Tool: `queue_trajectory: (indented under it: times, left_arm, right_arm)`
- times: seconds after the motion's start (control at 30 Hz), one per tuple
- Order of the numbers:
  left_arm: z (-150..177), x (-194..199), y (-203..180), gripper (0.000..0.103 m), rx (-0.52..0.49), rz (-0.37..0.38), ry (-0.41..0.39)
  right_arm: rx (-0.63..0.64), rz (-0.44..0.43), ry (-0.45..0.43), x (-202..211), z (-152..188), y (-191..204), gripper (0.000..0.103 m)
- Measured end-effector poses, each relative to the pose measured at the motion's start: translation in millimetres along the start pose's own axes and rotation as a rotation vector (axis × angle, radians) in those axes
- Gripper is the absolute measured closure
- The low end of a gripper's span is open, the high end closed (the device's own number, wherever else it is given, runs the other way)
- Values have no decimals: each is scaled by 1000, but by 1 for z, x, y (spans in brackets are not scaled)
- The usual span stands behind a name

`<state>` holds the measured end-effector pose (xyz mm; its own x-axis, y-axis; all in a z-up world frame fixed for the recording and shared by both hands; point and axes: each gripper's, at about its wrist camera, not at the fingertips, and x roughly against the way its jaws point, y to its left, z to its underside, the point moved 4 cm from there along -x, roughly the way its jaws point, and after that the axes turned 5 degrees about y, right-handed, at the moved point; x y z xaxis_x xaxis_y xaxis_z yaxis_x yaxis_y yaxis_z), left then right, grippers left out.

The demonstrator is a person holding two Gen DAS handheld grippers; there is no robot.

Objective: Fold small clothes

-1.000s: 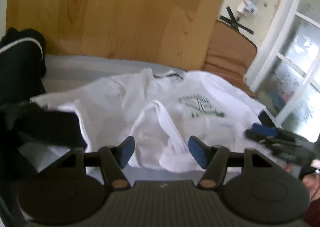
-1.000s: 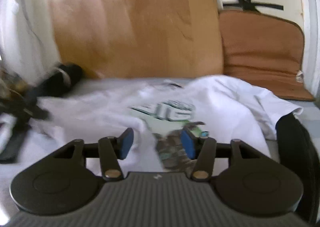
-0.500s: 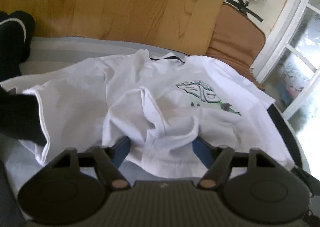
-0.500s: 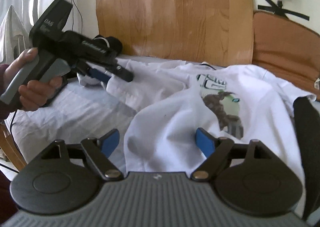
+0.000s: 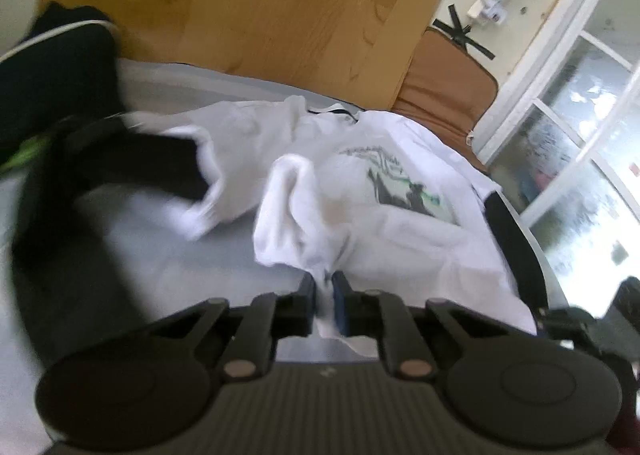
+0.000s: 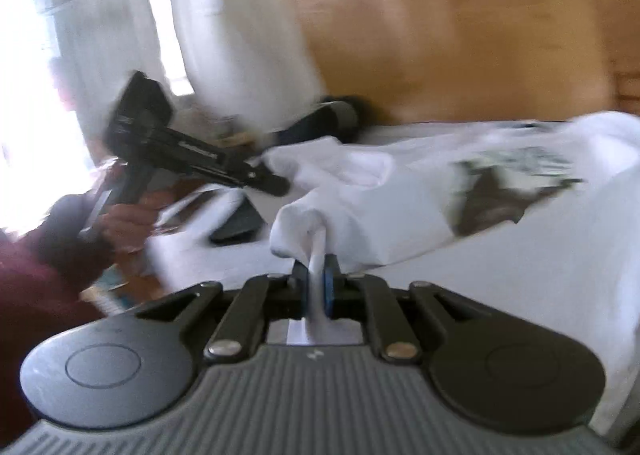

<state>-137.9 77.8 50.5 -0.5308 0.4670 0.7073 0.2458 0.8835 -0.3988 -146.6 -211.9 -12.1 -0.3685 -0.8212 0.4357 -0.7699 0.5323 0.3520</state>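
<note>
A small white T-shirt with a green and black print lies rumpled on a pale grey sheet. My left gripper is shut on a bunched fold at the shirt's near hem. In the right wrist view my right gripper is shut on another bunch of the same shirt, lifted a little off the sheet. The left gripper also shows there, held by a hand at the left and touching the shirt's far edge.
Dark clothes lie at the left, one piece overlapping the shirt's sleeve. A dark strip lies along the shirt's right side. A wooden board and a brown cushion stand behind. A window is at the right.
Both grippers were open around the shirt's hem half a second ago. Now both have shut on bunches of the cloth and pulled them up. Both views are blurred by motion.
</note>
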Motion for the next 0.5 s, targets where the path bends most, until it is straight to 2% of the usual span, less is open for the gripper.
queue_trajectory:
  times: [0.07,0.13,0.17,0.23,0.3,0.4,0.43,0.47,0.5]
  left_arm:
    - [28,27,11,94,26,-15,2]
    - [58,47,24,94,69,-66,12]
    - [72,54,32,94,105,-96,23]
    - [94,59,45,94,166,-129,49]
    - [103,58,56,93,205,-181,66]
    - [93,59,67,87,249,-222,43]
    - [86,61,72,77,256,-229,24]
    - [76,63,76,61,261,-241,2]
    - [65,65,79,55,258,-255,-31]
  right_arm:
    - [-7,-52,57,-12,10,5,88]
    - [-23,-98,110,-27,22,6,88]
    - [-33,-104,138,-35,27,5,87]
    - [-50,-93,172,-46,34,1,80]
    - [-94,-118,160,-44,31,-3,75]
    - [-79,-113,114,-26,24,2,58]
    - [-72,-109,97,-20,21,2,56]
    - [-66,-104,78,-11,19,4,55]
    - [-62,-95,59,-3,18,4,54]
